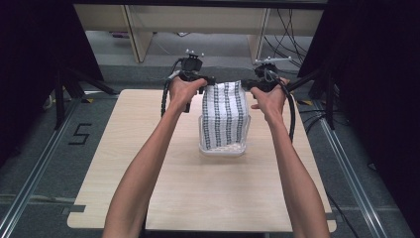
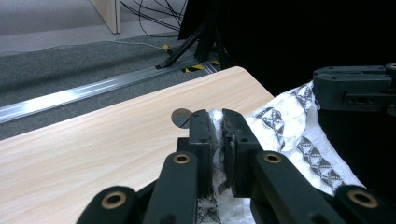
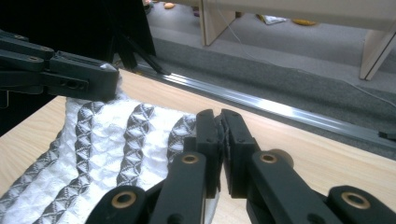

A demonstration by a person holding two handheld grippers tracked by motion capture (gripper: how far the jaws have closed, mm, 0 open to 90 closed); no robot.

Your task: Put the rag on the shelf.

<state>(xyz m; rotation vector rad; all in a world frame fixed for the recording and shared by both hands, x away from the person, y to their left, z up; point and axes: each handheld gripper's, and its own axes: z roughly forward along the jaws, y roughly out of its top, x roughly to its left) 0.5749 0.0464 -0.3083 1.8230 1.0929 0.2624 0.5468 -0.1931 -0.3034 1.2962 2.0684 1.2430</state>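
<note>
White waffle-textured cloth (image 1: 225, 115) with grey patterned stripes hangs over a clear plastic tray (image 1: 223, 148) mid-table (image 1: 148, 163); left gripper (image 1: 207, 82) and right gripper (image 1: 249, 85) hold its far upper corners. Left gripper view: jaws clenched on the cloth (image 2: 299, 135) edge. Right gripper view: jaws pinch the cloth (image 3: 107, 144) corner. A floor marking (image 1: 79, 134) reads "5".

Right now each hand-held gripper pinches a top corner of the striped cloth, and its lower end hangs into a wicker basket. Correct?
Not quite: the striped cloth hangs into a clear plastic tub, not a wicker basket, as the high view shows. The left hand-held gripper and right hand-held gripper do each pinch a top corner.
</note>
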